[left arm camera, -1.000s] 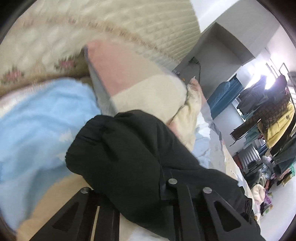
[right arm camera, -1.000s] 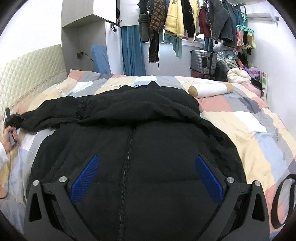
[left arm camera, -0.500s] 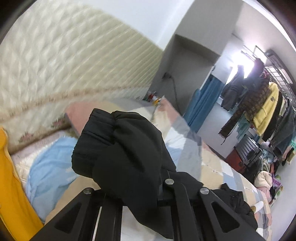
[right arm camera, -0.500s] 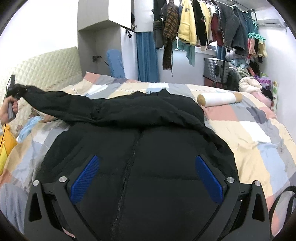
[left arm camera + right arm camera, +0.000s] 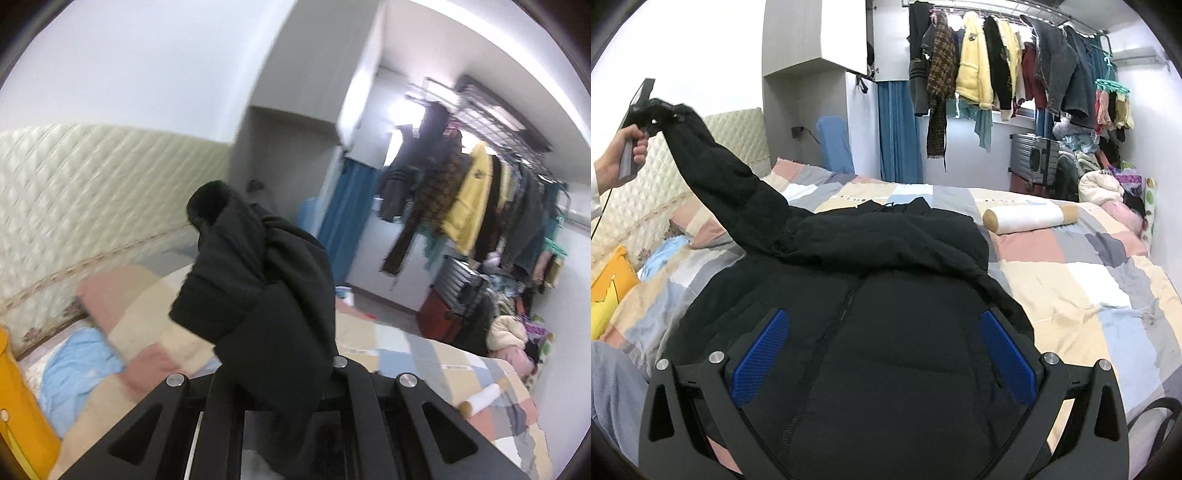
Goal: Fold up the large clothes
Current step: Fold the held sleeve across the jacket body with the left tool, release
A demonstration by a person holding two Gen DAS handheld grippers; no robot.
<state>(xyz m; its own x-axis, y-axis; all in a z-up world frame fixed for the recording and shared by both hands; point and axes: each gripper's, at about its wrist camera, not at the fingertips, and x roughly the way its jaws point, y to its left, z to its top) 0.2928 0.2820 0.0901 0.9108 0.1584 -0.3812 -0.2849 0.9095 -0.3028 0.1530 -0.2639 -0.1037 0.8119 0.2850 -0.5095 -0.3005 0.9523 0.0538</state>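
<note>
A large black puffer jacket (image 5: 886,295) lies front up on the patchwork bedspread (image 5: 1089,266), zipper down its middle. My left gripper (image 5: 280,373) is shut on the end of the jacket's black sleeve (image 5: 258,277) and holds it high above the bed; in the right wrist view it (image 5: 650,110) appears at the upper left with the sleeve (image 5: 724,184) stretched up to it. My right gripper (image 5: 882,354) is open and empty, its blue pads (image 5: 761,354) just above the jacket's lower front.
A quilted headboard (image 5: 665,177) runs along the left. A yellow pillow (image 5: 605,299) and a blue cloth (image 5: 665,251) lie at the bed's head. A rolled bolster (image 5: 1027,218) lies at the far right. Hanging clothes (image 5: 997,74) and a suitcase (image 5: 1034,158) stand beyond the bed.
My left gripper has lifted the sleeve end from the bed surface high into the air, toward the jacket. The right gripper has stayed open over the jacket's front.
</note>
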